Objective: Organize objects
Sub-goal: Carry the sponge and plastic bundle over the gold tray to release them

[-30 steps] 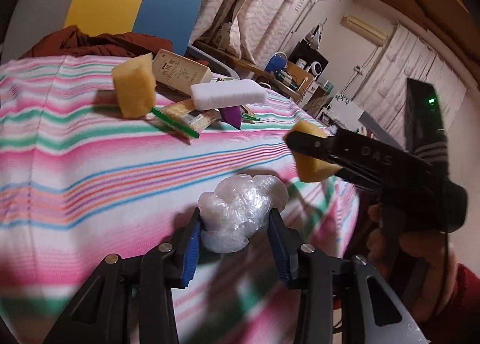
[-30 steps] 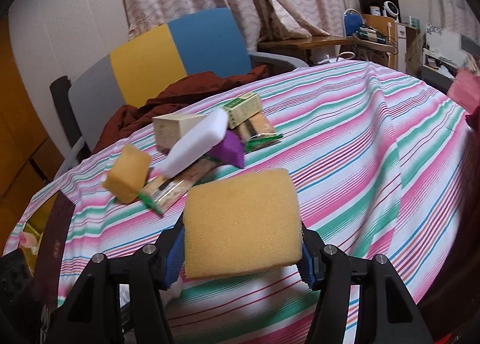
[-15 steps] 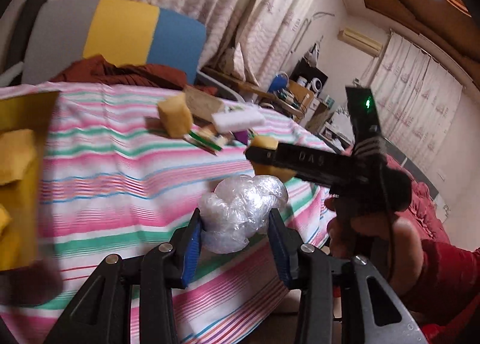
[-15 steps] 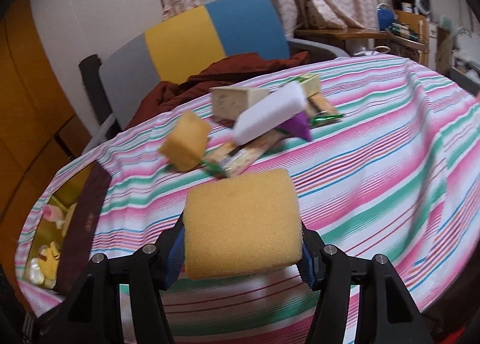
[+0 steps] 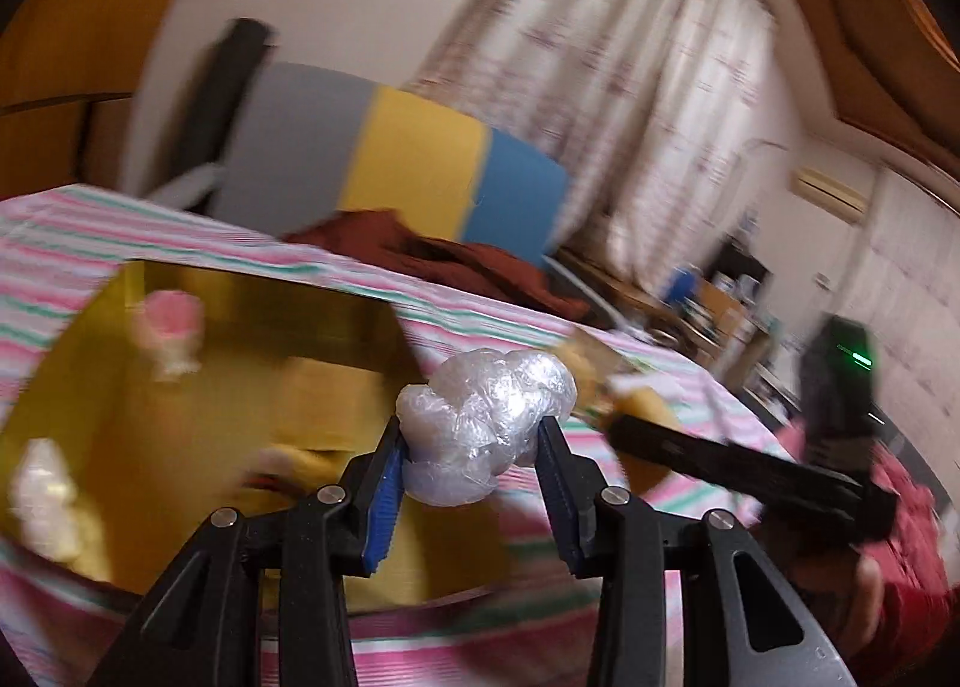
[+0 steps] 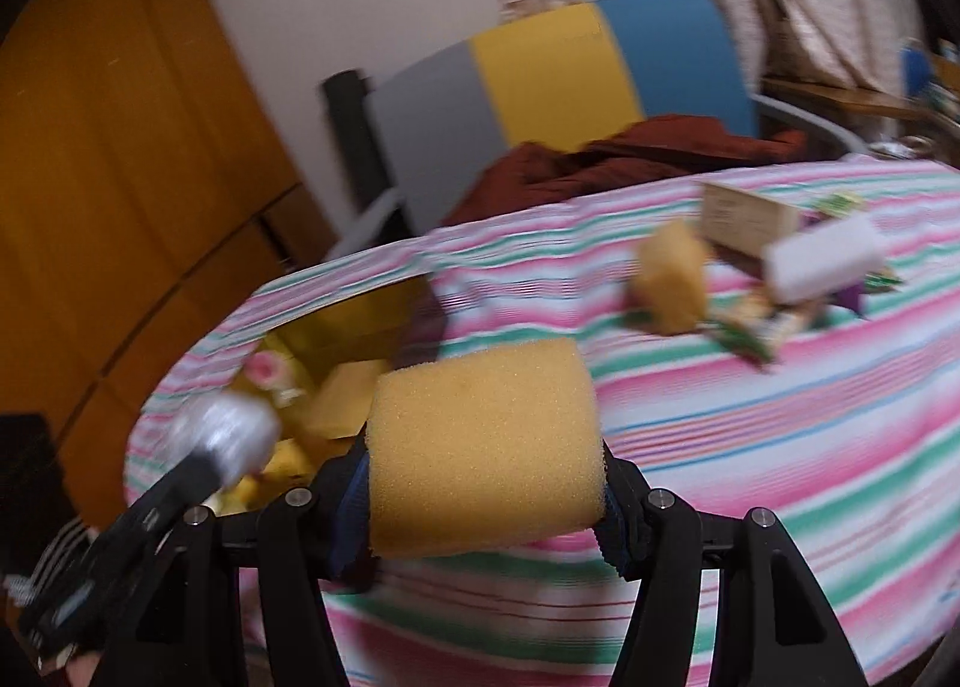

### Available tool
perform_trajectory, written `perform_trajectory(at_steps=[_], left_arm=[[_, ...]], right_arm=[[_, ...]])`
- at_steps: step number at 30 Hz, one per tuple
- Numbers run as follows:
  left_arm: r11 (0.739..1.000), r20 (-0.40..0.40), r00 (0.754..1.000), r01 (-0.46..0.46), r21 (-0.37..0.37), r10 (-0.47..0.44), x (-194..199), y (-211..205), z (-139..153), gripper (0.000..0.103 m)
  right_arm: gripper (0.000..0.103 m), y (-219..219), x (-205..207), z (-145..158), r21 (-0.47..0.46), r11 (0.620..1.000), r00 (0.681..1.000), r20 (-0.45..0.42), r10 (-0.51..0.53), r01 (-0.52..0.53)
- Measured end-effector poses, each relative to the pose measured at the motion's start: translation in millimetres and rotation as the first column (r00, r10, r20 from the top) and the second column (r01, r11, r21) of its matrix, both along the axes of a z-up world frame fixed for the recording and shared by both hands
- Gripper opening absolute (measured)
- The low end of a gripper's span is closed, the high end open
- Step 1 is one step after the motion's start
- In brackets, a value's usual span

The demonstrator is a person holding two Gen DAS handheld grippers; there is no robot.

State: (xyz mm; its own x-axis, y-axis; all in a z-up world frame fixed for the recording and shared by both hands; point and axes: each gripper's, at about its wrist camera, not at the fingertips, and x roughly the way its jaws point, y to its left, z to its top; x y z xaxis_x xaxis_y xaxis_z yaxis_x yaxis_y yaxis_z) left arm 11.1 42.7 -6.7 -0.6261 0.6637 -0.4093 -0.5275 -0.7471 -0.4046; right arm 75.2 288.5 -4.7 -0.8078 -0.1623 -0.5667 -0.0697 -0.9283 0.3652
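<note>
Warm, dim indoor light; heavy motion blur, fisheye bending and dark vignetted corners.

My yellow sponge (image 6: 480, 447) fills the gap between my right gripper's (image 6: 483, 498) pads and hides them almost whole, along with the cloth just ahead of it. The pile beyond and to its right is smeared: a second sponge (image 6: 672, 285), a white block (image 6: 825, 261) and a box (image 6: 747, 216) whose print I cannot read. Ahead of my left gripper (image 5: 474, 447), the gold box (image 5: 198, 387) is blurred; the pale things inside it I cannot identify. My crumpled plastic wad (image 5: 486, 417) covers the box's near corner. My right hand (image 5: 864, 591) is cut off at the picture's edge.
</note>
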Motion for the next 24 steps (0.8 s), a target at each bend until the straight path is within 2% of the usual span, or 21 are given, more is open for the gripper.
perform_trajectory(at_steps=[4, 8, 13, 15, 17, 18, 21, 24], left_arm=[[0.988, 0.060, 0.986, -0.154, -0.007, 0.155, -24, -38, -15, 0.042], [0.965, 0.105, 0.960, -0.253, -0.067, 0.259, -38, -56, -28, 0.042], [0.948, 0.153, 0.938, -0.293, -0.123, 0.310, -46, -62, -43, 0.042], [0.944, 0.163, 0.933, -0.299, -0.141, 0.320, -48, -61, -47, 0.047], [0.943, 0.163, 0.933, -0.300, -0.144, 0.321, -46, -58, -46, 0.051], [0.943, 0.160, 0.933, -0.300, -0.143, 0.321, -41, -58, -44, 0.055], [0.936, 0.144, 0.931, -0.314, -0.158, 0.336, -36, -56, -42, 0.057], [0.918, 0.106, 0.924, -0.343, -0.200, 0.368, -31, -51, -38, 0.063]], right_arm=[[0.063, -45, -12, 8, 0.050, 0.990, 0.992, -0.012, 0.129, -0.129], [0.064, -83, -24, 9, 0.116, 0.966, 0.973, 0.007, 0.230, -0.230], [0.067, -110, -38, -4, 0.166, 0.938, 0.953, 0.065, 0.297, -0.304], [0.079, -112, -43, -10, 0.173, 0.937, 0.953, 0.083, 0.292, -0.302], [0.097, -108, -41, -11, 0.165, 0.947, 0.961, 0.067, 0.270, -0.277], [0.099, -104, -40, -10, 0.155, 0.953, 0.965, 0.056, 0.255, -0.261], [0.100, -91, -36, -7, 0.129, 0.967, 0.976, 0.029, 0.216, -0.218], [0.100, -80, -32, -7, 0.102, 0.978, 0.983, 0.030, 0.179, -0.181]])
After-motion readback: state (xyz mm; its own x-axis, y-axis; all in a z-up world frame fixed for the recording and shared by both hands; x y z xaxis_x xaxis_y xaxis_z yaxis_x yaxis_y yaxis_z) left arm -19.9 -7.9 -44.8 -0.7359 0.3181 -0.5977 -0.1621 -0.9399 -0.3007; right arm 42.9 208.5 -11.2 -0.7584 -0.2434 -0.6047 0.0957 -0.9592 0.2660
